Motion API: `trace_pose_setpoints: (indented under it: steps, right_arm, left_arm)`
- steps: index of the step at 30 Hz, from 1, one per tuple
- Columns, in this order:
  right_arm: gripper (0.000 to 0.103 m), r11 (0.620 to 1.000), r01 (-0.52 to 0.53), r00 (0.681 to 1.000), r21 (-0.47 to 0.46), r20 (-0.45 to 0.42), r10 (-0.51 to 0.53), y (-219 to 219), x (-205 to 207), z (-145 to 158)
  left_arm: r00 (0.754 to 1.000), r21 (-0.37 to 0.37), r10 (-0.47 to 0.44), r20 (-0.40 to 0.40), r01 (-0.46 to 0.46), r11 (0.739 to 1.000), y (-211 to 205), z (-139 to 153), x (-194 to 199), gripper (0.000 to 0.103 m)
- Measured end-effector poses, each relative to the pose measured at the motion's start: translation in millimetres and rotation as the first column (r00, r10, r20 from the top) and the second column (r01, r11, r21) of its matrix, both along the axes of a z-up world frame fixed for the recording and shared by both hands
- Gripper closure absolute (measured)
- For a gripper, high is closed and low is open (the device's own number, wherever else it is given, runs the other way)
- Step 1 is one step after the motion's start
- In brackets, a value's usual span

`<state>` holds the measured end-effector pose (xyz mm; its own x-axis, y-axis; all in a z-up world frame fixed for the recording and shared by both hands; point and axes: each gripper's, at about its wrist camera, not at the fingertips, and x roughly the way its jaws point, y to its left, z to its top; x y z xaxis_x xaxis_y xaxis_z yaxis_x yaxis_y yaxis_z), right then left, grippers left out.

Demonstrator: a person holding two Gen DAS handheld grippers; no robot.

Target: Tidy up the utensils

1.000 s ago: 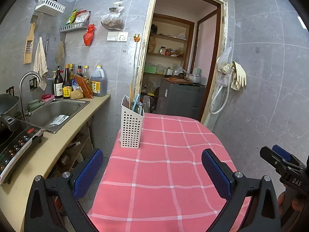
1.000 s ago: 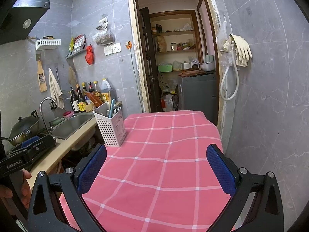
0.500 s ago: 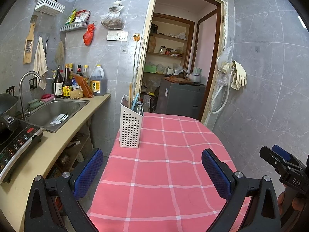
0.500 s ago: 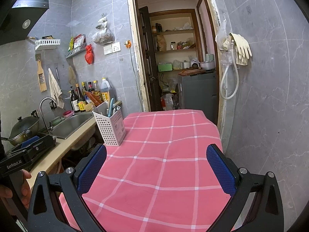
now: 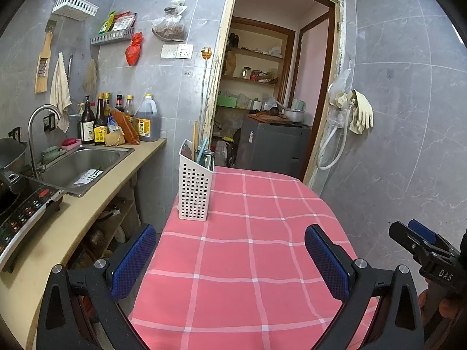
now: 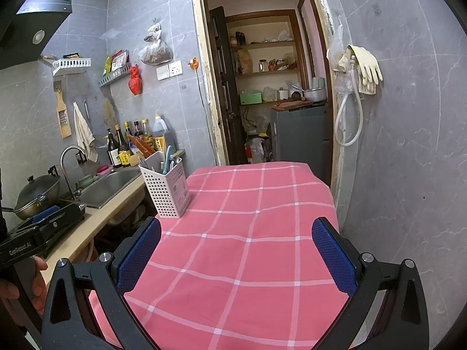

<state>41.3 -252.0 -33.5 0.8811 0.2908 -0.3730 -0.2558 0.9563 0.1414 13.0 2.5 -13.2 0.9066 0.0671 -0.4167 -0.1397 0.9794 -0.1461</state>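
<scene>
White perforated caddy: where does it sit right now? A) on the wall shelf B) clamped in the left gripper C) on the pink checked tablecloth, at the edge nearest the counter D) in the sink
C: the white perforated caddy stands upright on the pink checked tablecloth by the counter-side edge, utensils inside; both grippers are open and empty.

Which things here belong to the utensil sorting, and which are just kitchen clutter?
For the job:
white perforated plastic utensil holder on the pink checked tablecloth
blue-handled utensils standing inside it
left gripper and right gripper, both open

Just lying about:
dark sauce bottles
steel sink
cream rubber gloves
</scene>
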Motion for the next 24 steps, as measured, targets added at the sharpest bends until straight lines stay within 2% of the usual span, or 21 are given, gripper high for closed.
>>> trace_pose_setpoints:
  steps: [9, 15, 24]
  right_arm:
    - [0.001, 1.000, 0.000, 1.000, 0.002, -0.023, 0.000, -3.4, 9.8, -6.4]
    - [0.001, 1.000, 0.004, 0.998, 0.002, -0.056, -0.004, -3.4, 17.0, -12.2]
    - [0.001, 1.000, 0.004, 0.996, 0.004, -0.088, -0.004, -2.7, 32.9, -16.1]
  left_arm:
    - [1.000, 0.003, 0.004, -0.003, -0.004, 1.000, -1.3, -1.6, 5.5, 0.001]
    - [0.999, 0.028, 0.014, -0.049, -0.013, 1.000, -5.4, -5.2, 16.7, 0.001]
    - [0.996, 0.019, 0.020, -0.082, -0.019, 1.000, -4.3, -12.9, 29.8, 0.001]
